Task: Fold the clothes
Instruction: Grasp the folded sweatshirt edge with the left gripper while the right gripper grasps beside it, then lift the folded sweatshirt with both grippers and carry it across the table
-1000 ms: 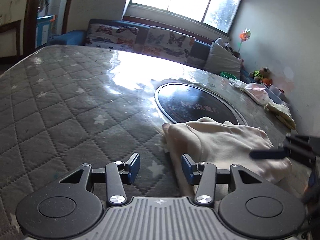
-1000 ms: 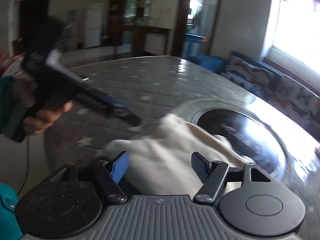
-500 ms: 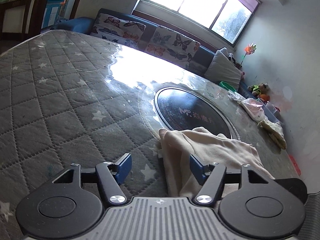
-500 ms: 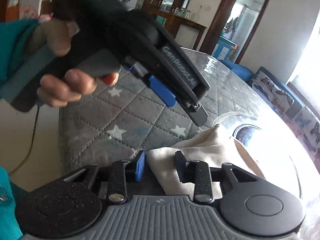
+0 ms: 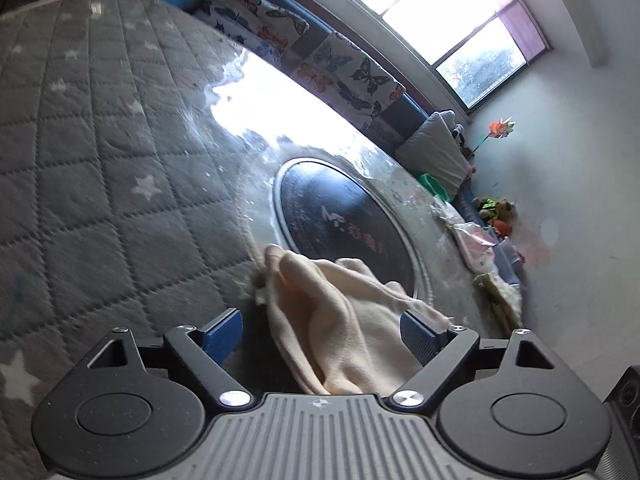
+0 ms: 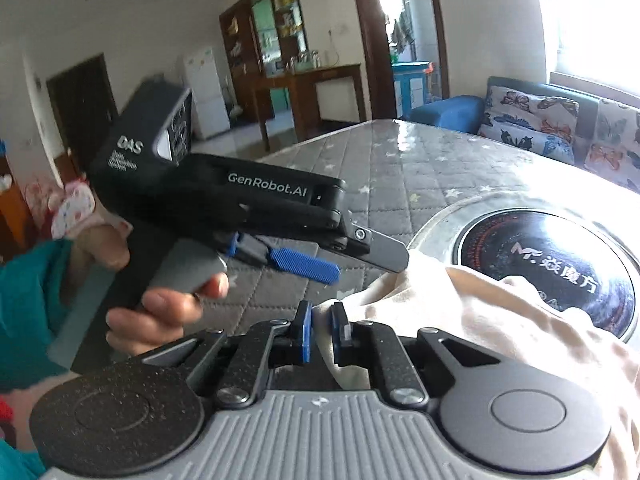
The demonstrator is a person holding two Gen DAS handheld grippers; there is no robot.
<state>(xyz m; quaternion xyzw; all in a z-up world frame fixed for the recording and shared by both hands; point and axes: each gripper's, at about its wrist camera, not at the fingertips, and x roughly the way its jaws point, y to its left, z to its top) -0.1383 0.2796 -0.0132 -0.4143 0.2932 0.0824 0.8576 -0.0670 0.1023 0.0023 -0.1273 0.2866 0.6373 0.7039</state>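
A cream garment [image 5: 340,320] lies bunched on the grey quilted table cover, partly over the round black glass disc [image 5: 344,216]. My left gripper [image 5: 322,334] is open, its blue pads wide apart on either side of the cloth's near folds. In the right wrist view the same cream garment [image 6: 500,312] trails to the right, and my right gripper [image 6: 322,330] is shut on its edge. The left gripper [image 6: 340,264], held in a person's hand, hovers just above and behind that pinched edge.
Grey star-patterned quilted cover [image 5: 100,160] spreads left. Other small clothes [image 5: 476,248] lie at the table's far right edge. A butterfly-print sofa [image 5: 320,60] runs under the window. The person's teal sleeve [image 6: 28,300] is at the left; a doorway and cabinets stand behind.
My right gripper has closed onto the garment's edge. My left gripper opened wider and tilted, moving in over the cloth's near folds.
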